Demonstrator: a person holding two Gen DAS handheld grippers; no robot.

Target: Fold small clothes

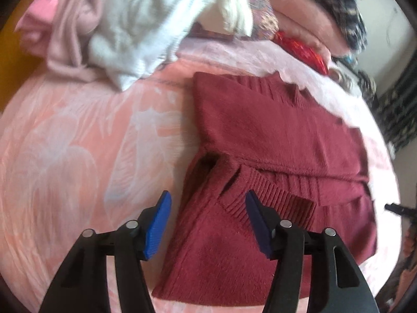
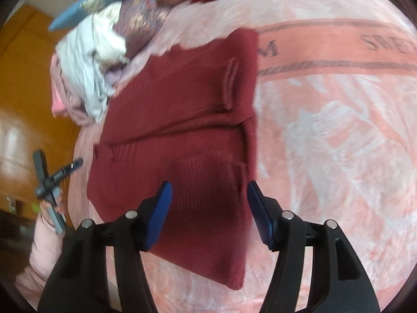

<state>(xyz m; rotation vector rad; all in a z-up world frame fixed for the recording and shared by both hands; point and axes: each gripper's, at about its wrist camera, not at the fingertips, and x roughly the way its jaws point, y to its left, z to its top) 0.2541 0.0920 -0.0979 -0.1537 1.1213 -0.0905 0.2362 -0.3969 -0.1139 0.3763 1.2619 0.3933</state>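
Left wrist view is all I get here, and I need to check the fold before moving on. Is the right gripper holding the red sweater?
Observer: No. The right gripper is open over the red sweater, nothing between its fingers.
Operator: Anything printed on the blanket to that side?
Observer: Yes, the pink blanket has a band with dark letters beside the sweater.
Operator: Is the sweater's right edge tidy?
Observer: It runs fairly straight, with a ribbed cuff folded onto the body.
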